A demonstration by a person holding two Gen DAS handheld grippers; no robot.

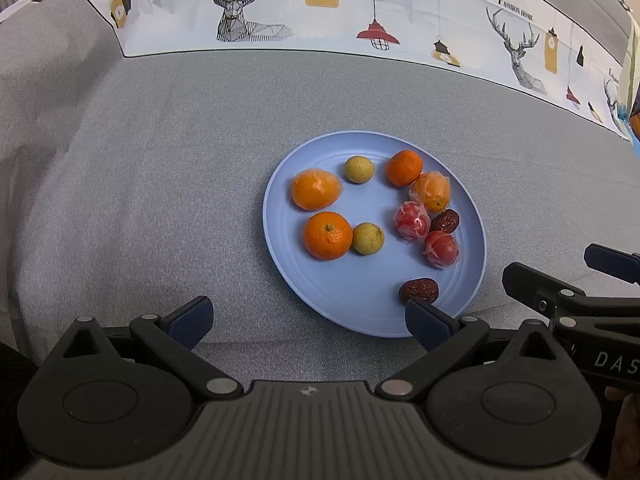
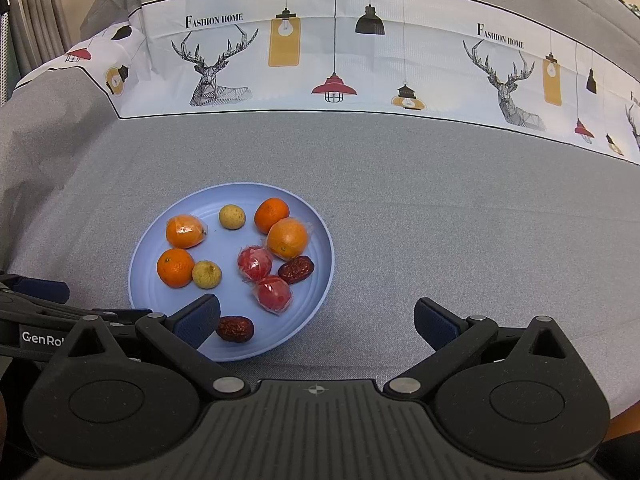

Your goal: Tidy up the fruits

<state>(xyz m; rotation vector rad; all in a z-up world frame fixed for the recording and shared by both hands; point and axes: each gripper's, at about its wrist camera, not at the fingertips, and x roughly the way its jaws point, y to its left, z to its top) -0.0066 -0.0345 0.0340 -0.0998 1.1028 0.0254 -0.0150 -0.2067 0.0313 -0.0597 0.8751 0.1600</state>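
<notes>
- Everything to be sorted is found on one round pale-blue plastic plate (image 1: 472,248), which is set flat on the grey woven cloth (image 1: 160,200): bare glossy oranges (image 1: 327,236), oranges wrapped in clear film (image 1: 316,189), small dull yellow-green round fruits (image 1: 368,238), red fruits in crinkly film (image 1: 441,249) and wrinkled dark-red dried dates (image 1: 419,290).
- The left gripper (image 1: 308,322) is held low at the plate's near rim with its blue-padded fingers (image 1: 191,322) spread wide, nothing between them.
- The right gripper (image 2: 316,322) is held the same way, fingers wide apart and empty; its left pad is seen just over the near date (image 2: 235,329).
- The fruit is judged light. The oranges are probably firm but rollable, so a squeeze across the widest part is advised.
- The film-wrapped pieces are expected to be slippery; the body should be pinched, not the loose film.
- The dates are likely leathery and a bit sticky, best taken across the short side.
- The plate looks smooth, so things could skid when nudged. The cloth looks soft and grippy.
- Behind, a white printed band with deer and lamps (image 2: 340,48) is draped across the grey fabric; no other dish is seen.
</notes>
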